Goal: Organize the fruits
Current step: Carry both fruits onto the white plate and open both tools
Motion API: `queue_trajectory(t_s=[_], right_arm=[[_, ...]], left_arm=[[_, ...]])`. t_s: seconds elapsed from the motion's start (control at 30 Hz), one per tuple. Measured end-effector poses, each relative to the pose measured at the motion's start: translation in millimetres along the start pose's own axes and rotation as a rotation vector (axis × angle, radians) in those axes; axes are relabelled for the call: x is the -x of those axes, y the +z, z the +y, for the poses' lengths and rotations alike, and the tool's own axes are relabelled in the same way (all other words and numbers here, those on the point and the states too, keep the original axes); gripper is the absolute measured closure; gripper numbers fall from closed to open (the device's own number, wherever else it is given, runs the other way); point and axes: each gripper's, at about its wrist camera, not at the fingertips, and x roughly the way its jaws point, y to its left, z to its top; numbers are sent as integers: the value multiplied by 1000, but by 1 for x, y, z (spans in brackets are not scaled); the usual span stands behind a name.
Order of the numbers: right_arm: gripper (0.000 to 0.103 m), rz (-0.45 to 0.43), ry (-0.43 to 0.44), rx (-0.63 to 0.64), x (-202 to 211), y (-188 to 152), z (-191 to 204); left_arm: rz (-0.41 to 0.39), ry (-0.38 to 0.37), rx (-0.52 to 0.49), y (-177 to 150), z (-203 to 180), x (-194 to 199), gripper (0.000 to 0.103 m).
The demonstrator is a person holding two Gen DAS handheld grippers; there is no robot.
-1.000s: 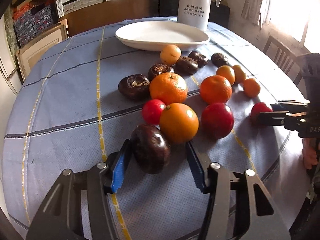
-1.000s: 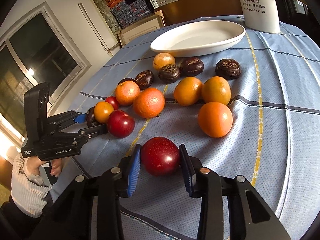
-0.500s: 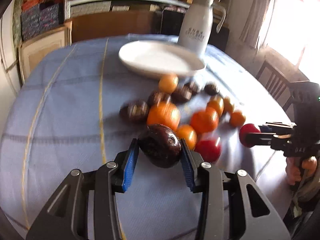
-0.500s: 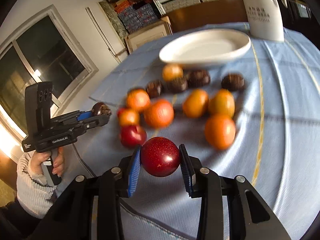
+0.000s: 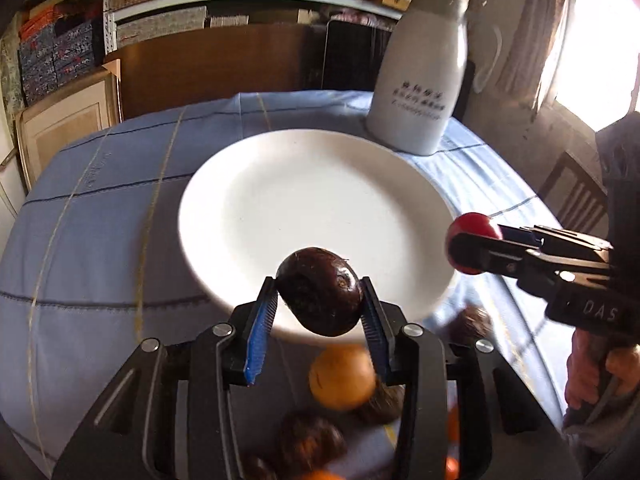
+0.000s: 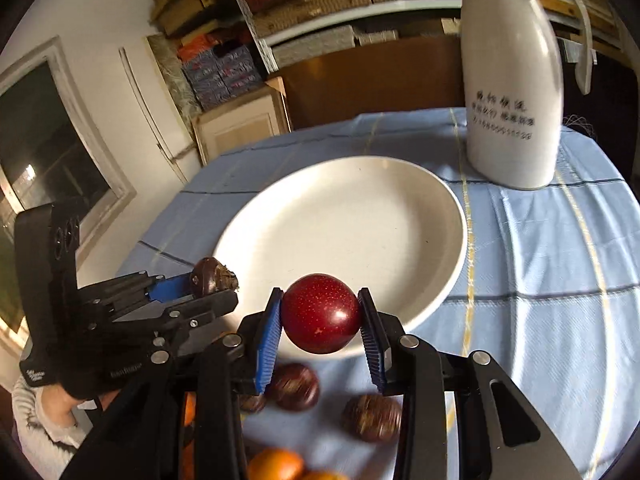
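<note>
In the left wrist view, the left gripper (image 5: 320, 300) was clamped on a dark purple-brown fruit (image 5: 319, 291), its blue pads pressing both sides, low in the centre of the frame over the near rim of the white plate (image 5: 304, 200). Its jaws had just been closing onto that fruit. At the right edge the right gripper (image 5: 468, 248) reached in, closed around a red fruit (image 5: 474, 226) just beside the plate's right rim.

In the right wrist view that red fruit (image 6: 320, 313) sat gripped between the blue pads at lower centre, above the plate's (image 6: 348, 232) near rim. The left gripper (image 6: 216, 284) came in from the lower left with the dark fruit (image 6: 210, 280).

A white jug (image 6: 512, 80) stood at the upper right, behind the plate on the blue checked tablecloth (image 6: 540, 260). Blurred oranges (image 6: 276, 464) and dark fruits (image 6: 372, 418) lay along the bottom of the frame.
</note>
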Motion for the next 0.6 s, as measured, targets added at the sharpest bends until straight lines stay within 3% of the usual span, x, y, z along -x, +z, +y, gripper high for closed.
queue_trajectory(t_s=[0.07,0.1,0.13,0.17,0.2,0.3,0.4,0.43,0.6], right_arm=[[64,28,-5,5,-17,4,-2],[62,33,-6,1,-22,6,-3],[57,32,-9,-5,-25,4,-4],[41,31,-9,-11,-27,4,-6],[37,26,-11,-11,-27,3,-7],[37,-4,-22,0,-21,1,-7],[37,-35,6,-14,-4,0,-5],[32,-47,8,-9,3,-2,-3],[15,-111,-12,-20,32,-24,-3]], left_arm=[[18,9,-9,6,1,-13,61],[19,12,-14,6,0,-18,55],[11,13,-15,6,-1,-19,43],[0,19,-19,7,-1,-19,36],[-4,20,-26,7,-1,-18,29],[-40,40,-33,5,1,-5,28],[-87,38,13,2,11,20,16],[-107,46,24,-1,15,29,10],[-162,108,105,-45,35,70,9]])
